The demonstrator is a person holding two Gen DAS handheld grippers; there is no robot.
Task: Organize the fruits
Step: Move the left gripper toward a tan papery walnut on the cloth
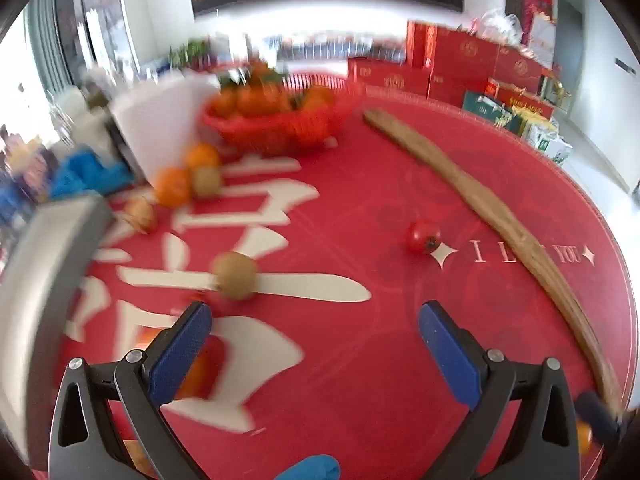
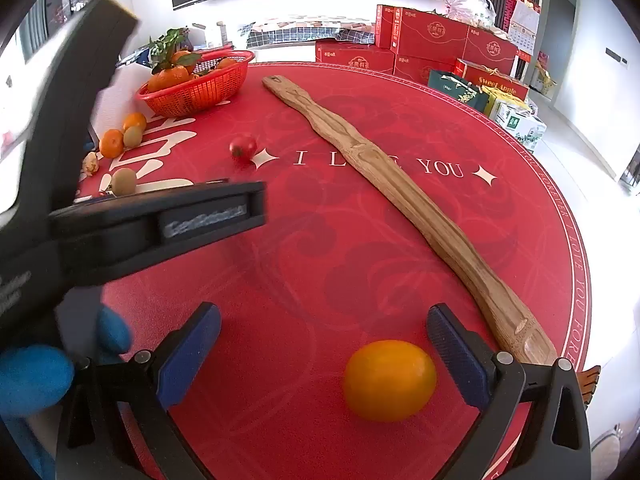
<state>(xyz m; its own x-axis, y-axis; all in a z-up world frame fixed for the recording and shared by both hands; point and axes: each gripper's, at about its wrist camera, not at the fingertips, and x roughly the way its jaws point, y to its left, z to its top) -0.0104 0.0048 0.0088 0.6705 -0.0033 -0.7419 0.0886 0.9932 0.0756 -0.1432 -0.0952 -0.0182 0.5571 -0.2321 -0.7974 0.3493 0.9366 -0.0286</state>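
Observation:
On the red round table, my right gripper [image 2: 322, 344] is open; a yellow-orange fruit [image 2: 389, 380] lies on the mat between its fingers, nearer the right finger, untouched. My left gripper [image 1: 314, 334] is open and empty above the mat. A kiwi [image 1: 235, 275] lies ahead of it, a small red tomato [image 1: 423, 237] to the right, and an orange fruit [image 1: 196, 372] shows blurred behind its left finger. Two oranges [image 1: 176, 186] and a kiwi [image 1: 206, 181] lie near the red basket [image 1: 276, 128] of oranges. The left view is motion-blurred.
A long wavy wooden board [image 2: 400, 184] lies diagonally across the table. The left gripper's body [image 2: 132, 228] crosses the right wrist view at left. A white box [image 1: 160, 120] stands beside the basket. Red gift boxes [image 2: 432, 40] are stacked beyond the table.

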